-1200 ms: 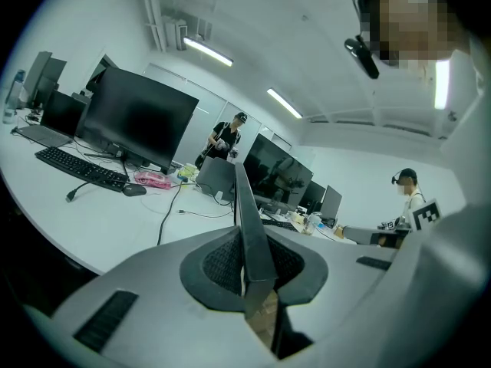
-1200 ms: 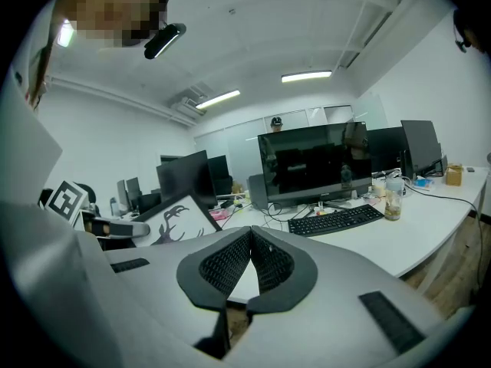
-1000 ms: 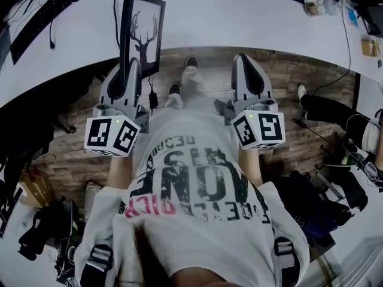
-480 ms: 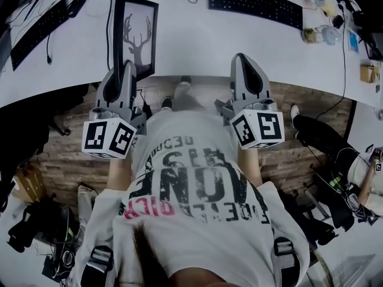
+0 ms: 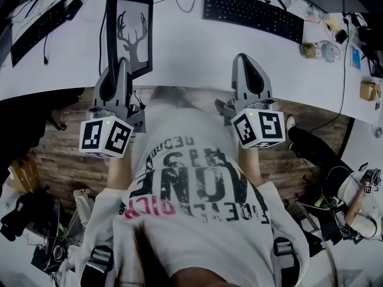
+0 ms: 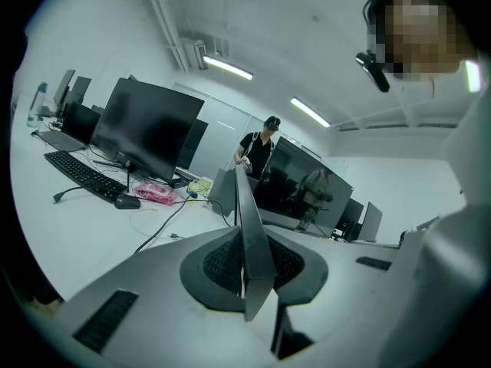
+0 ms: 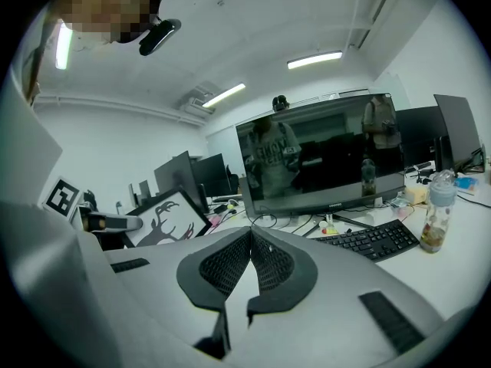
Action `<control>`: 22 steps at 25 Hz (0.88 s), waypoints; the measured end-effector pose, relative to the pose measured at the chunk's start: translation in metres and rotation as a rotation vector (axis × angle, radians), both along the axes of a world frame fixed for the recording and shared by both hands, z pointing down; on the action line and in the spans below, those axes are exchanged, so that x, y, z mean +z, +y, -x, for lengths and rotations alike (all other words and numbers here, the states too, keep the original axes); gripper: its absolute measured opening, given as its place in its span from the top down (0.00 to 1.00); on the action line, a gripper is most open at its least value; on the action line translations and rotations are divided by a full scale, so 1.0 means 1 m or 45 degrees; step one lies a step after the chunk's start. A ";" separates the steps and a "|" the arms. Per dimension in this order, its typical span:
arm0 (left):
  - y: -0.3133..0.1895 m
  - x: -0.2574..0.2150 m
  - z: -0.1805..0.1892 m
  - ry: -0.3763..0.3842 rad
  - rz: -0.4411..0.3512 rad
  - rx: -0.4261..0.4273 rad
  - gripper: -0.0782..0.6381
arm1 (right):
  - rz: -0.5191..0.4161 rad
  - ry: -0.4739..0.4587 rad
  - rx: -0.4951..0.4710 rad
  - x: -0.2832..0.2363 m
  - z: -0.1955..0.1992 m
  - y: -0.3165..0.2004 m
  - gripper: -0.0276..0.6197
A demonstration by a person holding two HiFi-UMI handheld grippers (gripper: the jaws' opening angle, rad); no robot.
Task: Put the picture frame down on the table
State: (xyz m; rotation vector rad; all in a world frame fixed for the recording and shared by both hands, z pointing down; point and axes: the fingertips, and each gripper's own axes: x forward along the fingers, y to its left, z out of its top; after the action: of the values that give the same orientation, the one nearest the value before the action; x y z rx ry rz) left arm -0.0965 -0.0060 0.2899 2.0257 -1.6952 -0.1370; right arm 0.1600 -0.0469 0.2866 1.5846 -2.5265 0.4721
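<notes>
Left gripper [image 5: 122, 64]: its jaws are being pressed onto the near edge of the picture frame [image 5: 128, 31], which is being held edge-on between the pads and projecting ahead of them over the white table [image 5: 197, 46]. An edge grip is probably being used so the back is left free for laying down. Contact with the table cannot be told. Right gripper [image 7: 251, 236]: it is being held closed and empty beside the left, likely in reserve. A keyboard [image 5: 251, 8] is lying beyond it.
</notes>
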 end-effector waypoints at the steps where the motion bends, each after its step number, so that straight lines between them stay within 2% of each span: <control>1: -0.001 0.000 -0.002 0.000 0.003 -0.002 0.84 | 0.003 -0.004 0.000 0.001 -0.002 -0.002 0.96; 15: -0.028 -0.003 -0.012 -0.019 0.010 0.028 0.84 | 0.001 -0.043 0.027 0.000 -0.012 -0.025 0.96; 22: -0.047 -0.008 0.002 -0.007 -0.001 0.064 0.85 | -0.015 -0.040 0.060 -0.010 0.002 -0.041 0.96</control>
State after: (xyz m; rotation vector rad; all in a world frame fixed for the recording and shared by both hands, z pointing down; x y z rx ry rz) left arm -0.0988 -0.0526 0.2819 2.0691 -1.6465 -0.1153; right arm 0.1582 -0.0881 0.2766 1.6575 -2.5242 0.4925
